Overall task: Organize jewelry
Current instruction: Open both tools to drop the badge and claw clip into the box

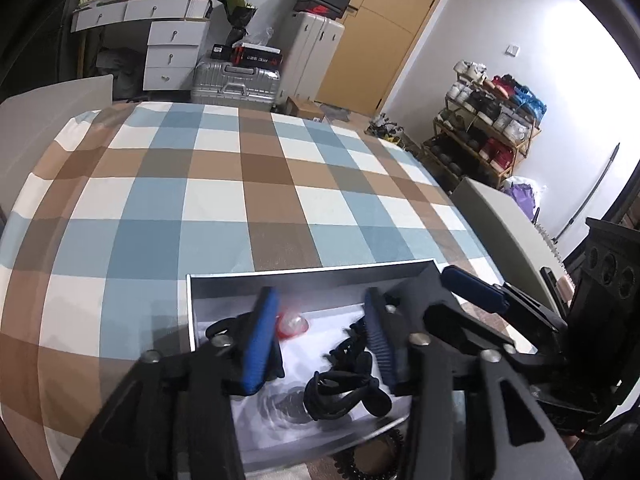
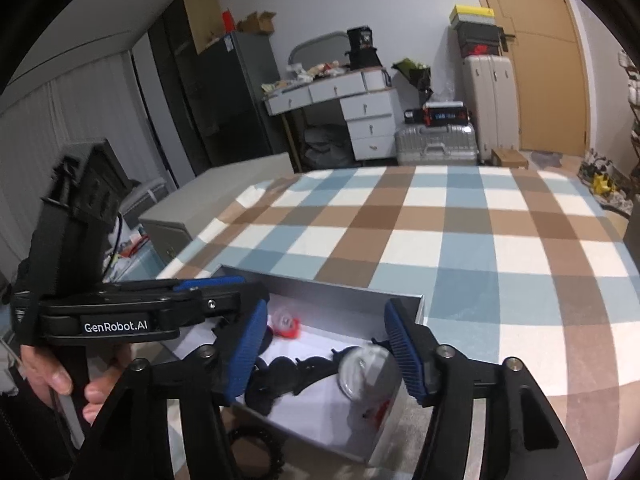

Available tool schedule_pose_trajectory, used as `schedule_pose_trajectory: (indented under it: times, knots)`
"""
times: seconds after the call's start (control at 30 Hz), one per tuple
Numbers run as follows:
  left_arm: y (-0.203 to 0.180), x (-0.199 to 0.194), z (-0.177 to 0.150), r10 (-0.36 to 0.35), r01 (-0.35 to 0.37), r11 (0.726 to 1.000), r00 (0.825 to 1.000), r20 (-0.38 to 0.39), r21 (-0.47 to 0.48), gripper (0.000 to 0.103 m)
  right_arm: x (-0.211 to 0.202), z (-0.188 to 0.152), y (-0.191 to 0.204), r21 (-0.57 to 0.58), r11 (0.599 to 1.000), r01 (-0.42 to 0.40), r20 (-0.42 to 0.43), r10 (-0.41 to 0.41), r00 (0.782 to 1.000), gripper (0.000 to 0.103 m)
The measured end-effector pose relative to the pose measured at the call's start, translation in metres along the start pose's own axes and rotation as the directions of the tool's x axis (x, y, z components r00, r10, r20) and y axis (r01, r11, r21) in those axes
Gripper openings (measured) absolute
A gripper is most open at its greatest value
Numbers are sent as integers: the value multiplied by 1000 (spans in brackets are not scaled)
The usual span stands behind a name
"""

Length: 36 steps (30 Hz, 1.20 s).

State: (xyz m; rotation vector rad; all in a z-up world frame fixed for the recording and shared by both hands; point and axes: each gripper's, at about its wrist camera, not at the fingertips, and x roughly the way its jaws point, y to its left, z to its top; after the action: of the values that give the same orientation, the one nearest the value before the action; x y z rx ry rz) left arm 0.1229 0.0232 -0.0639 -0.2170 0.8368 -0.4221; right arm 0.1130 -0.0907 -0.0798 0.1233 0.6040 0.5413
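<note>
A shallow white box (image 1: 312, 280) lies on the checked bedspread, and both grippers hang over it. My left gripper (image 1: 320, 340) is open with nothing between its blue pads. Under it lie a red and clear trinket (image 1: 292, 325) and a tangle of black hair ties (image 1: 344, 384). My right gripper (image 2: 326, 354) is also open. A blurred, clear round piece (image 2: 364, 368) sits just inside its right pad, over the box floor. The red trinket (image 2: 286, 322) and black ties (image 2: 288, 372) show there too. A black spiral tie (image 2: 256, 452) lies outside the box (image 2: 328, 292), near its front edge.
The checked bedspread (image 1: 248, 184) stretches far beyond the box. A person's hand (image 2: 52, 376) holds the left gripper's handle at the left. Past the bed stand a white dresser (image 1: 168, 52), suitcases (image 1: 236, 80), a door and a shoe rack (image 1: 488, 128).
</note>
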Motion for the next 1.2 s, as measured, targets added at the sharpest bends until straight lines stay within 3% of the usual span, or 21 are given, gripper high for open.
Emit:
schedule_pose_trajectory:
  times: [0.17,0.33,0.4,0.67,0.77,1.2]
  knots:
    - [-3,-13,-2,17,-17,1000,1000,20,3,41,-18,0,1,2,1000,18,32,-18,999,71]
    - [-8,-25,-6,49,-49,999,998,37,15,43,-36,1,4,5,999,32,54,-32,998,73]
    - [-10,-31,-8,63,-64,998,997,48,17,50,-42,1,7,5,1000,17,51,-17,999,74]
    - [-21,-48,-15,84,-88,995,993,79,39,55,-67,0,21,-8,999,36,91,-35,995,91]
    - [-25,-54,-19,101,-106,993,990,95,49,64,-77,-1,28,-20,999,44,106,-42,993,93]
    - [-37,-79,-43,177,-186,981,974,138,48,77,-111,-18,45,-51,995,88,139,-80,987,103]
